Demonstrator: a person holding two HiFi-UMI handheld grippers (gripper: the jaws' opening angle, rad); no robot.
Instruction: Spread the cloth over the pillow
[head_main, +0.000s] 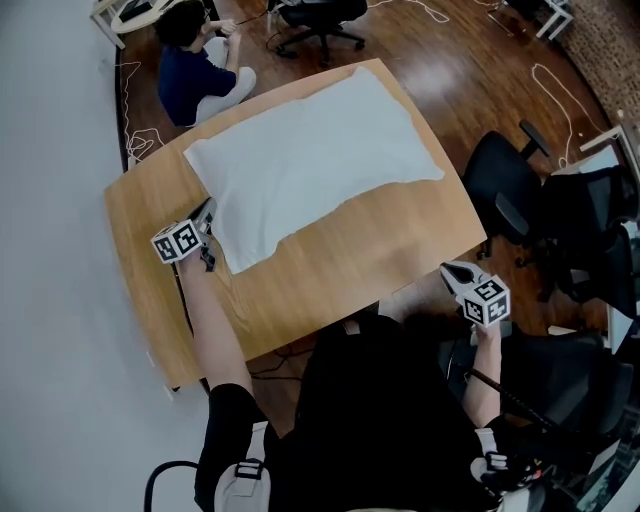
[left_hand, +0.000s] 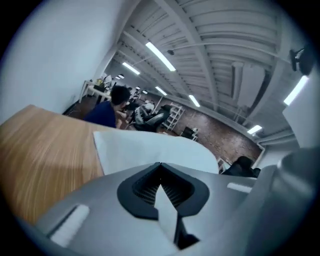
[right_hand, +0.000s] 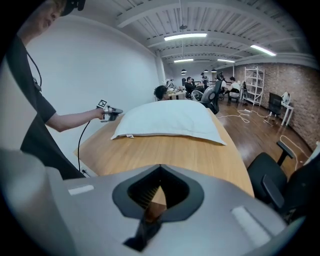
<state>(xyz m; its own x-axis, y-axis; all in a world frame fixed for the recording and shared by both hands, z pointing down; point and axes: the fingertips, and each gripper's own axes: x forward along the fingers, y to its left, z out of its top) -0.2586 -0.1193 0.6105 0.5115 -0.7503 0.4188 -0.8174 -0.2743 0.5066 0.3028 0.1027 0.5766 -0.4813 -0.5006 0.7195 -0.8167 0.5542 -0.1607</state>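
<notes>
A white cloth (head_main: 310, 160) lies over a plump white pillow on the wooden table (head_main: 380, 260); I cannot tell the two apart by colour. My left gripper (head_main: 207, 218) is at the cloth's near left edge, shut with white fabric showing between its jaws (left_hand: 160, 167). In the left gripper view the cloth (left_hand: 150, 150) stretches ahead of it. My right gripper (head_main: 452, 272) hangs off the table's right side, shut and holding nothing. Its own view shows the pillow (right_hand: 170, 120) across the table and the left gripper (right_hand: 114, 112) at its left end.
A person in a dark shirt (head_main: 195, 65) sits on the floor beyond the table's far left corner. Black office chairs stand to the right (head_main: 520, 200) and at the back (head_main: 320, 20). White cables (head_main: 560, 90) lie on the wooden floor.
</notes>
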